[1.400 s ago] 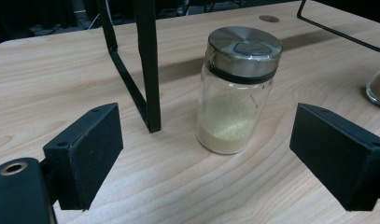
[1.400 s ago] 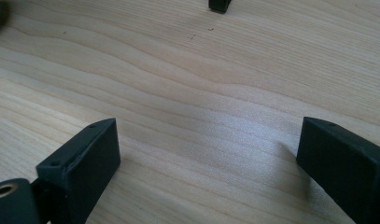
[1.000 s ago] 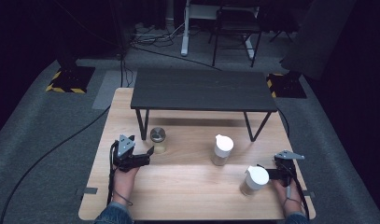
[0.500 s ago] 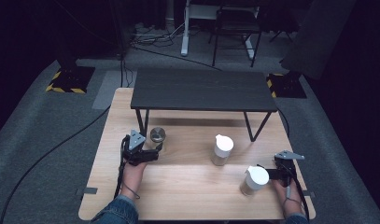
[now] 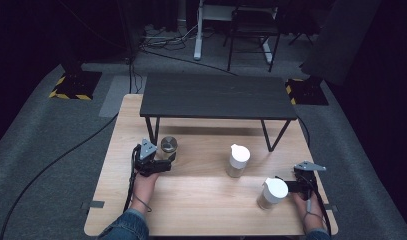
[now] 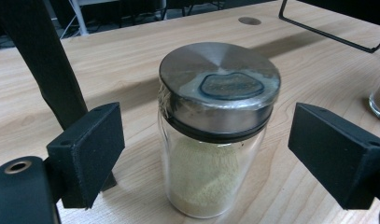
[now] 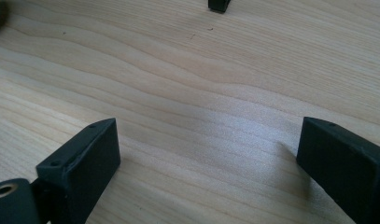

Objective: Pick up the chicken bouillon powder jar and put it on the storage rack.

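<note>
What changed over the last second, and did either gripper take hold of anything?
The left gripper moved forward across the table toward the metal-lidded jar, which now stands between its open jaws, untouched; gaps show on both sides. Nothing was gripped or released. The right gripper kept its place beside the near white-lidded jar, jaws open over bare wood. All three jars, including the other white-lidded jar, stayed put.

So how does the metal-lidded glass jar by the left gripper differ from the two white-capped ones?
The metal-lidded glass jar has a flat silver lid; the middle white-capped jar and the right white-capped jar have white caps. It stands near the black shelf's leg; they stand further right. All are upright on the wooden table.
</note>
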Motion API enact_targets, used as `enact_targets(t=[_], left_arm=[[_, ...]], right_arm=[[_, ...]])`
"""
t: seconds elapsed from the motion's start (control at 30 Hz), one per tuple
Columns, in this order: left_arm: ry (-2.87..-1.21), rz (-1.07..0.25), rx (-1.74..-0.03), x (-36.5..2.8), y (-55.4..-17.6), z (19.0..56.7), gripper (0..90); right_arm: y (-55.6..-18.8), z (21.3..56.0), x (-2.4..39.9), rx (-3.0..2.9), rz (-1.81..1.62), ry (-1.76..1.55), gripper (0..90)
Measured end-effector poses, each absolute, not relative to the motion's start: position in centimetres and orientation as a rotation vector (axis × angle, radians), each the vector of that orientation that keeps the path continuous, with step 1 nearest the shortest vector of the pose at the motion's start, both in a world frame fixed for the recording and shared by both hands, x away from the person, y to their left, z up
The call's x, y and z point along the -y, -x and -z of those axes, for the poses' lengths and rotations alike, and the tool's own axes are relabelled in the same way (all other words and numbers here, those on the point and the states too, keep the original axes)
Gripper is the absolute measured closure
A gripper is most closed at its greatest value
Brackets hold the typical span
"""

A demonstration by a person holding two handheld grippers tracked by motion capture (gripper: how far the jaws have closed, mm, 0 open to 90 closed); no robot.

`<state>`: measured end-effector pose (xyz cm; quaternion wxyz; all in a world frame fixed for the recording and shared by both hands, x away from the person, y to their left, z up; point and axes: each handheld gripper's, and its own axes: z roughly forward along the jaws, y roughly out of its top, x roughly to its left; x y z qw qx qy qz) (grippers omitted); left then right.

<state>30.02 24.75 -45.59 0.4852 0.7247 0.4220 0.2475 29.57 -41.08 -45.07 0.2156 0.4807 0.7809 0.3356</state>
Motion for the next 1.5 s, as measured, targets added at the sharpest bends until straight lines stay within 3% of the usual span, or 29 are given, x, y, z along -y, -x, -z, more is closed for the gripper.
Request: enact_targets(t=[0.37, 0.53, 0.6, 1.07, 1.5], left_arm=[[-1.788, -0.588, -1.022, -23.8, -31.5, 46.4, 13.9], [-1.813, -0.586, -1.021, -23.6, -31.9, 46.6, 20.4], [-1.82, -0.586, -1.016, -23.6, -31.9, 46.6, 30.2], [-1.818, -0.585, -1.007, -23.6, -31.0, 45.2, 31.0], [-1.807, -0.547, -0.98, -23.0, -30.3, 40.9, 30.9]], right_arm=[[-29.6, 45.1, 41.1, -2.165, -0.93, -1.333, 6.0], [-29.6, 45.1, 41.1, -2.165, -0.93, -1.333, 5.9], [-29.6, 45.1, 41.1, -2.165, -0.93, -1.333, 5.9], [-29.6, 45.1, 41.1, -2.165, -0.93, -1.333, 5.9], [-29.6, 45.1, 41.1, -2.165, -0.93, -1.333, 5.9]])
